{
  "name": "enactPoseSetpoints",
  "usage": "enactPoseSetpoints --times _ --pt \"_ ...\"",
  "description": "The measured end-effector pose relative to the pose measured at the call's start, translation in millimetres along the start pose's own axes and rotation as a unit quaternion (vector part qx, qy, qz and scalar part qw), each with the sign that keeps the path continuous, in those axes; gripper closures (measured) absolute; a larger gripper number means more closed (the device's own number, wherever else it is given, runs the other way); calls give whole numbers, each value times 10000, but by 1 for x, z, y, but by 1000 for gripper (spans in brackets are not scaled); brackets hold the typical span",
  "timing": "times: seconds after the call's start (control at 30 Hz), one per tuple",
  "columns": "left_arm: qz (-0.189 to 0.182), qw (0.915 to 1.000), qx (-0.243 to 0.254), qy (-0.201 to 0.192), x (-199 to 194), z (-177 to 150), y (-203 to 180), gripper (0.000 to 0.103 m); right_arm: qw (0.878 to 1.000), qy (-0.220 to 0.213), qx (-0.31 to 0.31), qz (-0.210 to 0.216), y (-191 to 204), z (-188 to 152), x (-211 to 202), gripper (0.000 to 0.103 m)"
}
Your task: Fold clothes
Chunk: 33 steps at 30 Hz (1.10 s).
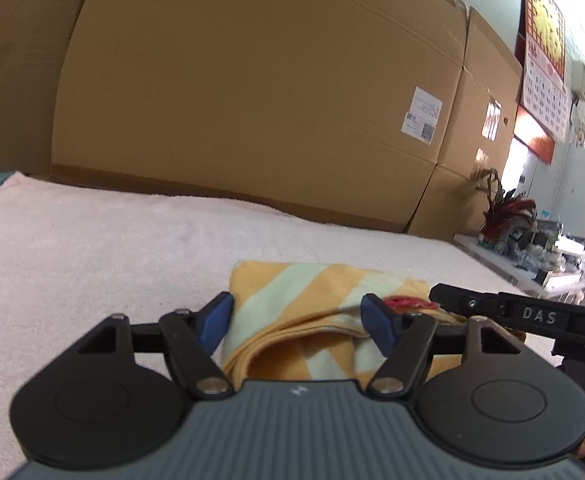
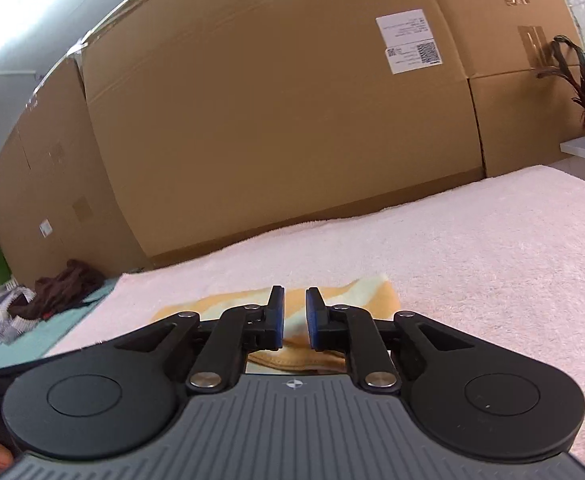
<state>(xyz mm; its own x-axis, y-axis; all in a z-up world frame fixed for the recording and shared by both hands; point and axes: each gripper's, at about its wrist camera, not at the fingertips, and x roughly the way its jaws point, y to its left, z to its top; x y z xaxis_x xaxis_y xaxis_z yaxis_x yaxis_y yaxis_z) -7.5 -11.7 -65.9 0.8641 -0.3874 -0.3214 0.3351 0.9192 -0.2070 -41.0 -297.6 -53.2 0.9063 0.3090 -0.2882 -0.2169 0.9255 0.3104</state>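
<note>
The folded yellow-and-white striped cloth [image 1: 324, 280] lies soft, light and floppy on the pink towel-covered tabletop [image 1: 92, 240], best taken by its layered near edge, with the left tool [image 1: 296, 320] wide open around it, the right tool [image 2: 294, 316] slightly open, both holding nothing.
</note>
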Motion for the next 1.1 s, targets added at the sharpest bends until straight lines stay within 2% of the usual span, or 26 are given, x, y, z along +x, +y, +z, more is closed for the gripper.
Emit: enactPoseSetpoints --times 0.07,0.17,0.3,0.5,0.6,0.73,0.87,1.1 --pt "33 9999 -30 90 3 -5 3 28 9997 16 -218 -52 0 -8 3 91" --pt "-134 9992 -327 204 3 -7 14 28 9989 -56 -473 -20 -5 -16 -3 93" --pt "-89 9996 -194 170 -1 -9 11 27 9976 -149 -668 34 -11 -23 -14 95" --pt "351 9980 -206 490 -7 12 3 26 9950 -466 -879 -42 -9 -34 -21 95" --pt "545 9966 -227 579 -6 25 -2 21 9939 -566 -939 -126 -6 -37 -22 95" --pt "833 9944 -87 643 2 36 -10 10 9943 -566 -894 -106 -7 -36 -23 93" --pt "941 9923 -4 801 15 36 -17 9 9960 -529 -714 28 -13 -34 -23 93" --pt "1167 9888 92 921 25 30 -20 5 9963 -391 -762 -18 -11 -28 -31 91"
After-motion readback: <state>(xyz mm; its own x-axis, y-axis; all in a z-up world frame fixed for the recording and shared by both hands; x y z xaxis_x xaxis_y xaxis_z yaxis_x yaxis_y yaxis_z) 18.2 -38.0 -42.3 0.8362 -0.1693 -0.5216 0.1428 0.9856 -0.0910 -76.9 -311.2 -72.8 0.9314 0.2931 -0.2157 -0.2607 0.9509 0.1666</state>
